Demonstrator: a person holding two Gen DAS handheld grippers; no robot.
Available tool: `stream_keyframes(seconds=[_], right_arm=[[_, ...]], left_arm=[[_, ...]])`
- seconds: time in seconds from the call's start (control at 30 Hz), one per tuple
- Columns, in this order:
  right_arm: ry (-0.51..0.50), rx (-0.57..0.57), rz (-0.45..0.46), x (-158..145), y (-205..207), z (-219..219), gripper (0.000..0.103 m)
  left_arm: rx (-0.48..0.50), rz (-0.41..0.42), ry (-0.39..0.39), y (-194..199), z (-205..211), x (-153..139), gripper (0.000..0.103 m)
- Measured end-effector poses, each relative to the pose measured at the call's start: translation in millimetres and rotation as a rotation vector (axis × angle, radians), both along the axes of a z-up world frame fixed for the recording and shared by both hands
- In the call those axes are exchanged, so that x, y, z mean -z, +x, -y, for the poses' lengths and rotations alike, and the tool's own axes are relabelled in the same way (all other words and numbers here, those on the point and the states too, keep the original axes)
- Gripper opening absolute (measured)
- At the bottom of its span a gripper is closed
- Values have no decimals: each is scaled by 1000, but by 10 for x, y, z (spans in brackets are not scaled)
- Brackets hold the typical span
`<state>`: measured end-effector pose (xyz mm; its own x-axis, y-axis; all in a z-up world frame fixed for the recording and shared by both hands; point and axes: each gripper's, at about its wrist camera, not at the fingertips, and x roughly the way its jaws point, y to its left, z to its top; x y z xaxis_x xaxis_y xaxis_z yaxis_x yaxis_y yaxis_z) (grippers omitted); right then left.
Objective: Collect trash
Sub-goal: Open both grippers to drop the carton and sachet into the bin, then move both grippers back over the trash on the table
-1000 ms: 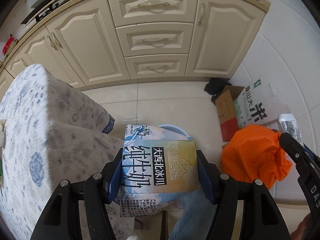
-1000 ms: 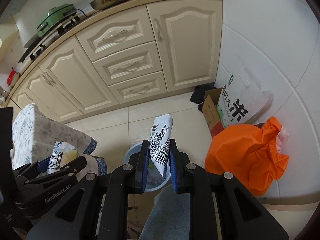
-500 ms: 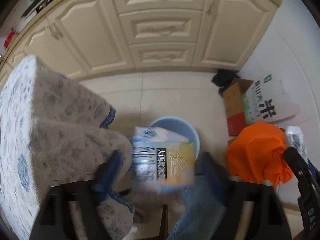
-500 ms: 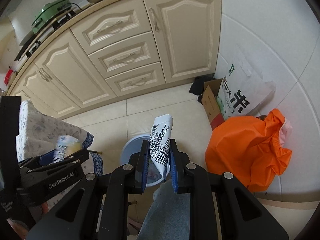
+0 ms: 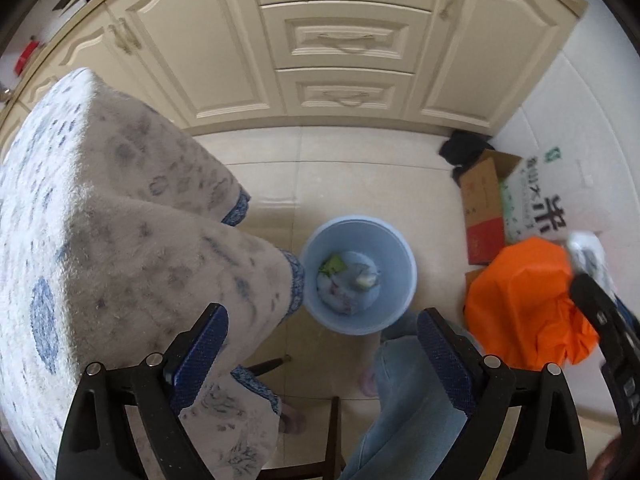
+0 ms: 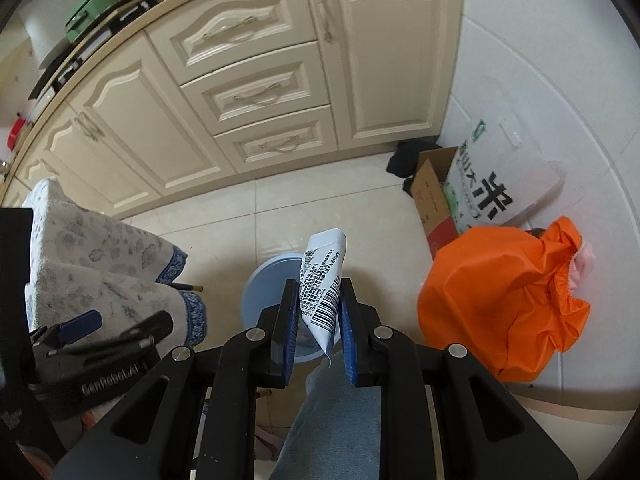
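Down at the near edge of the left wrist view, the left gripper (image 5: 320, 356) has its jaws spread wide with nothing between the blue pads, just floor, a jeans leg (image 5: 404, 396) and a slippered foot showing through the gap. Right past it sits the light blue bin (image 5: 396, 252) on the cream tile floor (image 5: 352, 184), with trash lying in the bottom (a green scrap and some pale crumpled stuff, can't make out more than that). On the left a table under a blue-and-white floral cloth (image 5: 100, 220) hangs down just beside the bin's rim. Over in the right wrist view, the right gripper (image 6: 320, 322) is clamped tight on a crumpled white wrapper (image 6: 322, 280) with a barcode and black print, and the wrapper sticks up above the pads, in front of the bin (image 6: 264, 284) from this angle. To the right of the bin there's a big orange bag (image 6: 500, 300), and behind it an open cardboard box (image 6: 434, 196) with a white rice sack (image 6: 496, 184) leaning against the white tiled wall. Farthest back run the cream cabinets (image 6: 256, 92) with three drawers in the middle, and a green appliance (image 6: 104, 4) on the counter at the far left.
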<state>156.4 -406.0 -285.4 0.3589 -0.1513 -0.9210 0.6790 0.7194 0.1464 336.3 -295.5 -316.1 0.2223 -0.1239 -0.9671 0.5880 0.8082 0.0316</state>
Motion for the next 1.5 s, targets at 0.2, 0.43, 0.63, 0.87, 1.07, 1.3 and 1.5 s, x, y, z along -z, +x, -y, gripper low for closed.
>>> stream_keyframes(seconds=[0.2,0.43,0.63,0.87,1.07,1.3,1.5], right_arm=[[-2,-52,25,-69,184,-107,21],[-88,-49,36,-231,215,-160,79],[-55,-25,4,-158,164,-98,79],[-53,13,-11,-134,24,-59,79],[-62,30,-27,-148,-81,-57,79],[-76,44,-39,-181,-217,-137,79],[-83,47,-34,-258,-309,-261,79]], left_arm=[[28,20,-6,-130,-128,-83,93],[39,16,-16,-184,-209,-145,93],[40,18,-18,-193,-206,-166,93],[51,26,-10,-238,-205,-166,93],[42,39,-19,-282,-240,-245,93],[44,65,-40,-411,-357,-385,93],[44,89,-63,-564,-549,-521,93]])
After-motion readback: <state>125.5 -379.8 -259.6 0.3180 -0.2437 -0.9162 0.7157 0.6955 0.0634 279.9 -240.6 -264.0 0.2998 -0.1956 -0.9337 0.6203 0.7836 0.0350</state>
